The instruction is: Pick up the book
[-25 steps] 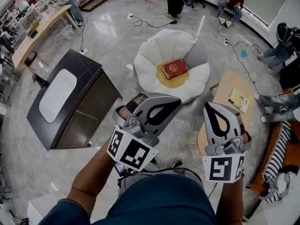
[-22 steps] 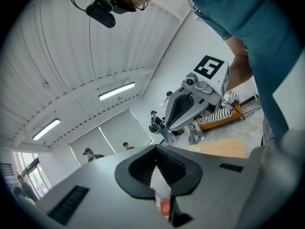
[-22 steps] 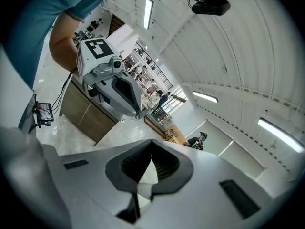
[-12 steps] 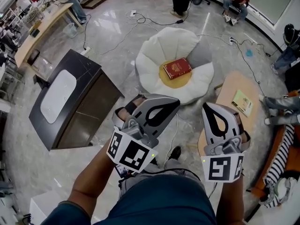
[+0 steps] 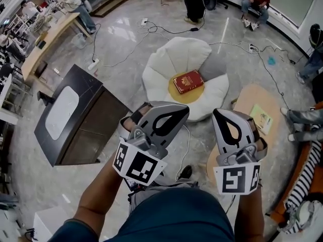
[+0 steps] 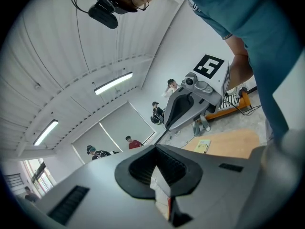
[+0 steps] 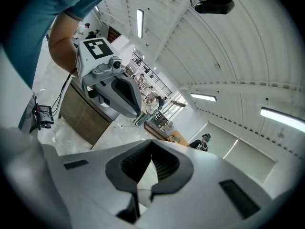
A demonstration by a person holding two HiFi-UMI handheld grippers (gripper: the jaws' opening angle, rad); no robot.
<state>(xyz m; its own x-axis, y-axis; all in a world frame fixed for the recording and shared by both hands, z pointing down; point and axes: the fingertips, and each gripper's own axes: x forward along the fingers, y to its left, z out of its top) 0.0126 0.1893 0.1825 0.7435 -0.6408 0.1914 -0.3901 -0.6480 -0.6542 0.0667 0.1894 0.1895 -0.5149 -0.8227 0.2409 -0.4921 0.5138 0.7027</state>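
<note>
I find a polished marble floor (image 5: 116, 44) carrying three pieces. A white flower-shaped cushion (image 5: 166, 67) sits on it. The red book (image 5: 187, 81) lies flat on its yellow centre (image 5: 181, 94), with a grey pillow (image 5: 214, 64) just beside. At right, a round wooden table (image 5: 247, 102) bears a pale green booklet (image 5: 261, 119). At left, a dark cabinet (image 5: 96, 120) bears a white pad (image 5: 59, 112). Loose cables (image 5: 126, 54) trail across the floor.

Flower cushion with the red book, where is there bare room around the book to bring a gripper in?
The white petals left of the book and beyond it are bare, and a yellow strip shows along its near edge. Tightest on the right, where a grey pillow lies close by.
</note>
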